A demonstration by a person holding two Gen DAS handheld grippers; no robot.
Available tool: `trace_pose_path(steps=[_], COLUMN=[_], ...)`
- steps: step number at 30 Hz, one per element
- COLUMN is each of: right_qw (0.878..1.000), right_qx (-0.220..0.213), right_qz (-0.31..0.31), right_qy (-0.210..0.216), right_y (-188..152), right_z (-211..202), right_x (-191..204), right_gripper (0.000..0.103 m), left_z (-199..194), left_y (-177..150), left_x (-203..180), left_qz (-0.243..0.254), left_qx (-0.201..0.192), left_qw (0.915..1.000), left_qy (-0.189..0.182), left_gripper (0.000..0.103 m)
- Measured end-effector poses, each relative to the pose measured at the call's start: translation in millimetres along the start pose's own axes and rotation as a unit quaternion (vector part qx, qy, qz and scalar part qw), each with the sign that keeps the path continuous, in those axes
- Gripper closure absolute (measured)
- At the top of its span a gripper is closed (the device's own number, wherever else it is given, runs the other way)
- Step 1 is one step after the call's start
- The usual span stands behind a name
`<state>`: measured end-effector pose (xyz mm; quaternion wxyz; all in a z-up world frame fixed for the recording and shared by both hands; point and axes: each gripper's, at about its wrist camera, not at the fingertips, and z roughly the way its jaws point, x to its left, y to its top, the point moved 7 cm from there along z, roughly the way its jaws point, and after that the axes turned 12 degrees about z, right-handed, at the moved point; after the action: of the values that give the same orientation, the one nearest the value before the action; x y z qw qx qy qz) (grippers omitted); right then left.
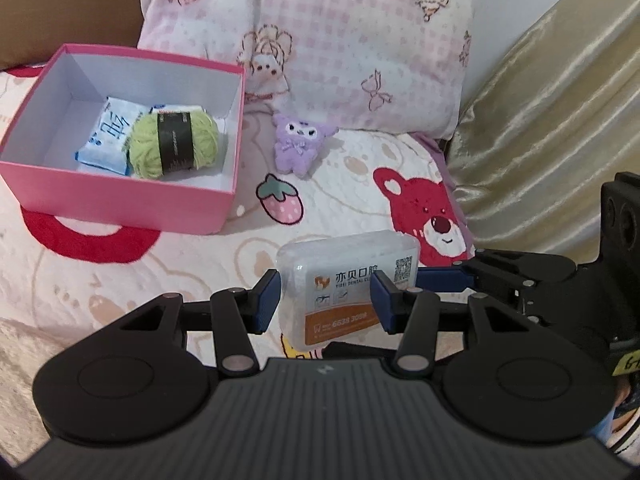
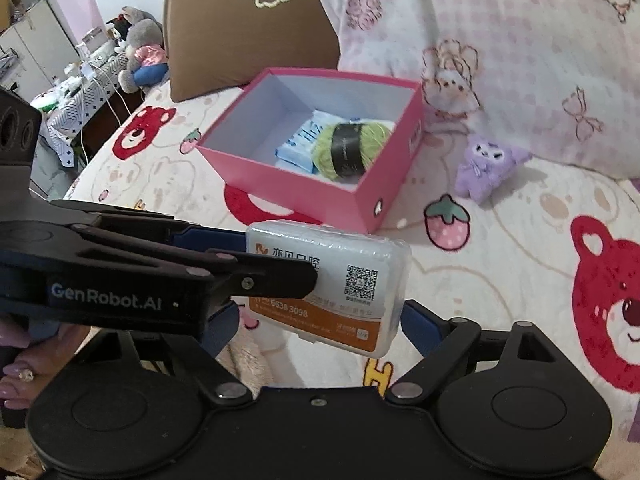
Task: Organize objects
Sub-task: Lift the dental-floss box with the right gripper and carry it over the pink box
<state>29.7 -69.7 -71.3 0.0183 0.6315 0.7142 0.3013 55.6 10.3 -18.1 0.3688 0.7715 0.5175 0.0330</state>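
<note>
- One clear plastic case (image 1: 348, 284) with an orange label and a QR code sits in the middle of the action, lifted above the bedspread (image 1: 120, 264) in front of the box.
- One pink box (image 1: 120, 204), open at the top, stands on the bedspread; inside it lie one ball of green yarn (image 1: 174, 146) with a dark band and what looks like two blue-and-white packets (image 1: 106, 136), the yarn resting partly on them.
- One purple plush toy (image 1: 298, 144) lies just right of the box, at the foot of the pink checked pillow (image 1: 352, 40).
- The left gripper (image 1: 325, 300) has its blue pads (image 1: 267, 300) partly closed and pressed on the case's two sides, gripping it.
- The right gripper (image 2: 320, 330) is spread wider; the case hangs between its fingers, but whether its pads (image 2: 418, 326) touch it, one cannot tell.
- In the right wrist view the left gripper reaches in from the left and clamps the case (image 2: 332, 288).
- The bedspread is cream with red bears and strawberries; a brown cushion (image 2: 248, 36) leans behind the box (image 2: 320, 196), and a gold curtain (image 1: 552, 128) hangs at the right.
- Far left, stuffed animals (image 2: 138, 50) sit by a cluttered table (image 2: 76, 96).
</note>
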Motion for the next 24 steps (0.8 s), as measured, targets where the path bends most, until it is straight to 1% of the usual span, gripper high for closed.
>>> trace_pose_path(steps=[5, 13, 16, 21, 24], right_qw=[1.0, 0.999, 0.999, 0.998, 0.997], right_qx=[-0.017, -0.024, -0.026, -0.041, -0.046], right_qz=[-0.006, -0.014, -0.018, -0.027, -0.034], right_qy=[0.004, 0.015, 0.032, 0.051, 0.059], right_y=[9, 22, 28, 43, 50], right_z=[-6, -3, 0, 4, 8], right_x=[12, 32, 41, 55, 65], right_gripper=[0.014, 0.014, 0.014, 0.014, 0.014], left_z=[-14, -30, -36, -44, -48], left_y=[5, 9, 13, 17, 20], left_x=[5, 26, 38, 63, 76], left_qz=[-0.001, -0.014, -0.022, -0.053, -0.063], left_qx=[-0.008, -0.026, -0.039, -0.058, -0.069], left_qw=[1.0, 0.9996, 0.9989, 0.9969, 0.9955], left_qy=[-0.002, 0.003, 0.012, 0.005, 0.011], left_gripper=[0.056, 0.056, 0.054, 0.054, 0.054])
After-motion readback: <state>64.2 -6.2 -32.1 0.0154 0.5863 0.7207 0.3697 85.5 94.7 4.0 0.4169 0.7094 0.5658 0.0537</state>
